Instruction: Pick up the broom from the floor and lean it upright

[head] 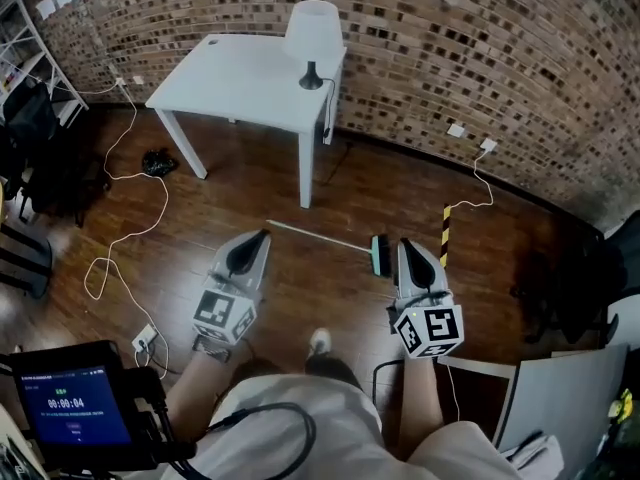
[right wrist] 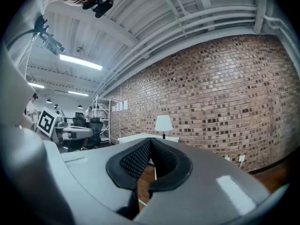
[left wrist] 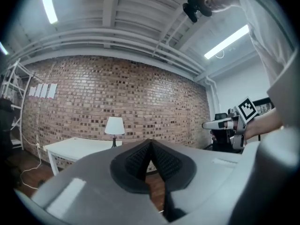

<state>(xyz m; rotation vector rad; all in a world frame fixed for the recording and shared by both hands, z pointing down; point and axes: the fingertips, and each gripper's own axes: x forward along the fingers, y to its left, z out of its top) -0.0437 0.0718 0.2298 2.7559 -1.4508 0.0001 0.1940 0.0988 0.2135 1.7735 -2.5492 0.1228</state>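
Observation:
The broom lies flat on the wooden floor in the head view, its thin pale handle (head: 320, 236) running left to right and its teal head (head: 380, 256) at the right end. My left gripper (head: 264, 234) points level, its tip just short of the handle's left end, and is shut with nothing in it. The tip of my right gripper (head: 405, 242) hangs right beside the broom head, also shut and empty. In the left gripper view the pads of the left gripper (left wrist: 150, 142) meet. In the right gripper view the right gripper (right wrist: 150, 140) has its pads together too.
A white table (head: 250, 83) with a white lamp (head: 312, 38) stands against the brick wall ahead. A yellow-black striped post (head: 446, 233) stands right of the broom head. White cables (head: 130, 228) trail over the floor at left. Dark chairs (head: 40, 158) stand at the left edge.

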